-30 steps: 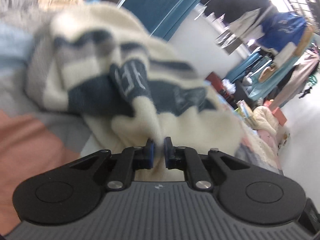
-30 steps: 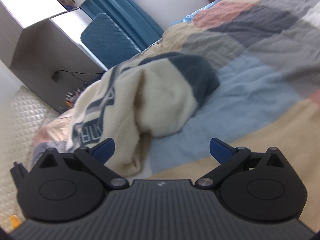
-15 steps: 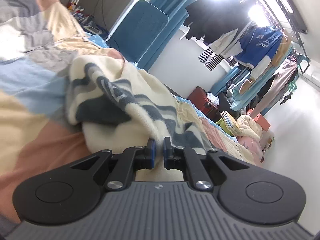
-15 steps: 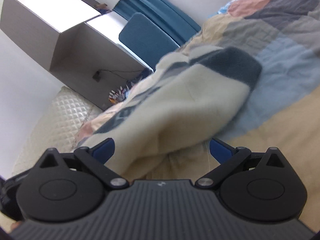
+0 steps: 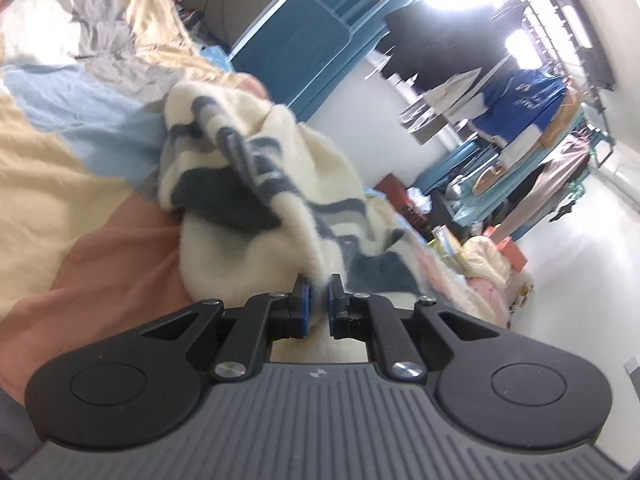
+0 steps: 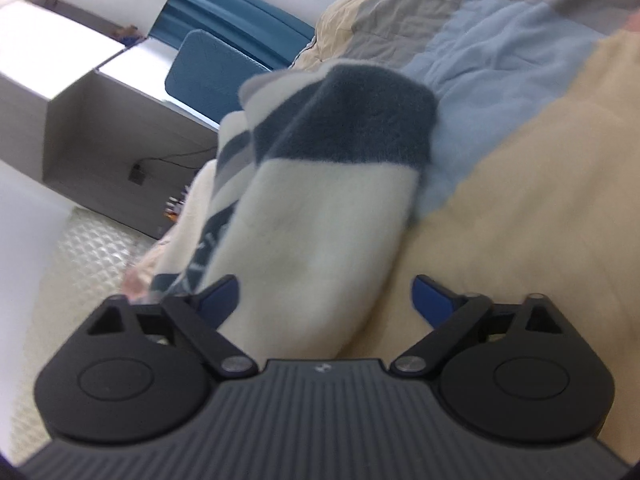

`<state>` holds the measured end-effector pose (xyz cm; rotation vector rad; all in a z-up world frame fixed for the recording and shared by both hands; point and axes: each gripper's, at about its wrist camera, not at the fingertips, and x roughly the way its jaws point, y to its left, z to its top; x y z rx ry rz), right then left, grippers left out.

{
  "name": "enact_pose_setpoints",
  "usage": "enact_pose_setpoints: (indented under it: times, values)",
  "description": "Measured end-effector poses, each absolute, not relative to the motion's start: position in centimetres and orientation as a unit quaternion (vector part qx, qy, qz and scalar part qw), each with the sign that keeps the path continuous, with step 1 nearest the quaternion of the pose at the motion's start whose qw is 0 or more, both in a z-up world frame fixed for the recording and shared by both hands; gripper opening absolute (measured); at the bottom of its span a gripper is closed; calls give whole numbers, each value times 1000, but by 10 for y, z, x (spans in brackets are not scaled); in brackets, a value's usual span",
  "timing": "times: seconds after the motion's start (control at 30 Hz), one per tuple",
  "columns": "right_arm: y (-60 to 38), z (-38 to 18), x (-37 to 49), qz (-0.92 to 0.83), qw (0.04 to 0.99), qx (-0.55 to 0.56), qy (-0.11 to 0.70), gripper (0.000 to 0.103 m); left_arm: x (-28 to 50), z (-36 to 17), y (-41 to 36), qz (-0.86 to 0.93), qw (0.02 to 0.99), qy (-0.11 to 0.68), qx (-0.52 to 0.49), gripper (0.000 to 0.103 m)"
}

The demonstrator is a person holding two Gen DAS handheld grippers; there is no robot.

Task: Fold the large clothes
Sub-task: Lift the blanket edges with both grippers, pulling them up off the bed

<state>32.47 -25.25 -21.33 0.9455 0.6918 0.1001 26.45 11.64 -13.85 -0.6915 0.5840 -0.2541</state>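
A fluffy cream sweater with dark blue-grey stripes (image 5: pixel 256 200) lies bunched on a patchwork quilt. My left gripper (image 5: pixel 317 300) is shut on a fold of the sweater's cream fabric. In the right wrist view a sleeve of the sweater (image 6: pixel 320 216), cream with a dark blue cuff, runs between the fingers of my right gripper (image 6: pixel 326 294). The right jaws stand wide open, and the blue pads (image 6: pixel 430 294) are apart from the fabric on the right side.
The patchwork quilt (image 5: pixel 60 176) of cream, pink, light blue and grey covers the bed. A blue chair (image 6: pixel 208 76) and a white desk (image 6: pixel 80 92) stand beyond the bed. A clothes rack with hanging garments (image 5: pixel 520 104) and floor clutter (image 5: pixel 488 260) are at the right.
The right gripper has moved in over the sleeve, which now lies between its open fingers. The left gripper has stayed shut on the sweater and swung, so the fabric has bunched differently.
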Motion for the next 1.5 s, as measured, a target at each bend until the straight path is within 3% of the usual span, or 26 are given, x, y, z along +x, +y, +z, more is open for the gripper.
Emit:
enact_pose_setpoints:
  times: [0.13,0.17,0.2,0.27,0.6,0.83,1.17,1.23,1.3,1.37,1.5]
  values:
    - [-246,-224,337,53,841,447,299,71,273,-154,123,-104,884,297,-345,10]
    - [-242,-223,338,58,847,434,301,58,275,-156,124,-99,884,299,-346,10]
    - [-240,-221,341,67,850,425,304,35,275,-157,125,-96,884,299,-348,10]
    - [-241,-218,341,68,846,429,310,14,276,-156,126,-95,885,299,-343,10]
    - [-259,-147,283,54,901,368,225,11,244,-128,106,-104,908,288,-286,7]
    - [-275,-113,232,26,925,318,207,11,196,-92,99,-130,922,251,-265,4]
    - [-298,-170,243,-78,876,357,314,11,224,-144,112,-73,894,329,-296,6]
    - [-302,-175,242,-77,867,378,316,11,233,-157,127,-55,877,338,-336,16]
    - [-301,-174,240,-76,870,373,315,12,241,-169,142,-36,862,339,-376,35]
    - [-298,-171,239,-74,872,370,311,12,251,-180,155,-18,850,337,-405,43]
    - [-299,-172,237,-79,865,388,308,12,276,-200,163,-17,830,350,-434,45]
